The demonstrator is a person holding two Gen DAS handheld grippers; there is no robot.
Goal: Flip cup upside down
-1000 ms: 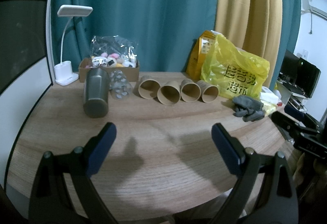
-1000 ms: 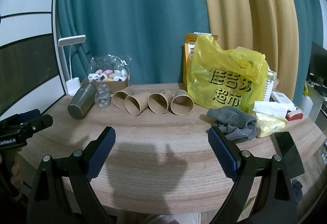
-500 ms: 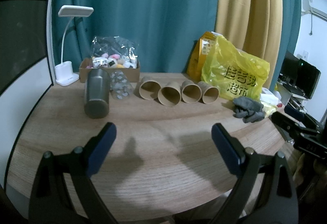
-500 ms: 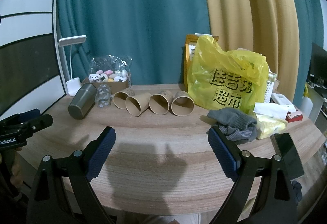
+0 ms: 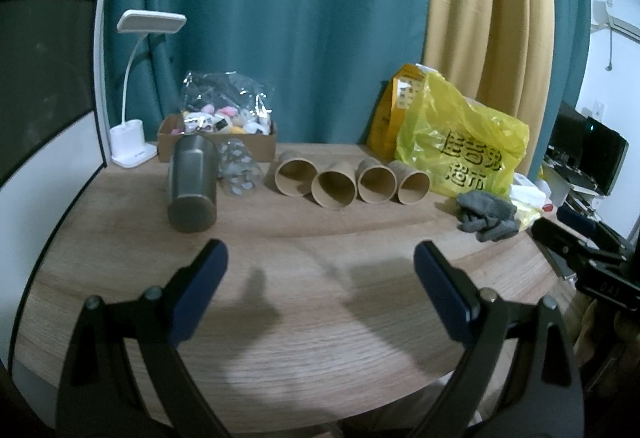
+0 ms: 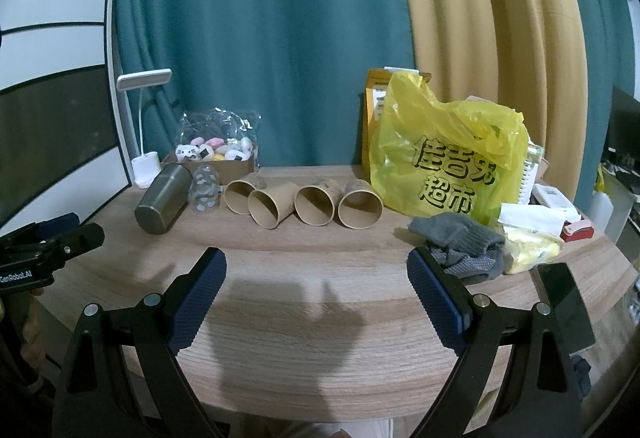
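Note:
Several brown paper cups (image 5: 334, 190) lie on their sides in a row at the back of the wooden table (image 5: 320, 318), mouths facing me; they also show in the right wrist view (image 6: 312, 204). A grey metal tumbler (image 5: 193, 184) lies on its side to their left, also in the right wrist view (image 6: 164, 205), with a clear patterned cup (image 5: 238, 174) beside it. My left gripper (image 5: 320, 258) is open and empty above the table's front. My right gripper (image 6: 316, 264) is open and empty too.
A yellow plastic bag (image 6: 448, 166) and orange packet stand at the back right. Grey gloves (image 6: 460, 242), a phone (image 6: 564, 298) and small packets lie at the right. A cardboard box of toys (image 5: 218, 136) and a white desk lamp (image 5: 134, 142) stand at the back left.

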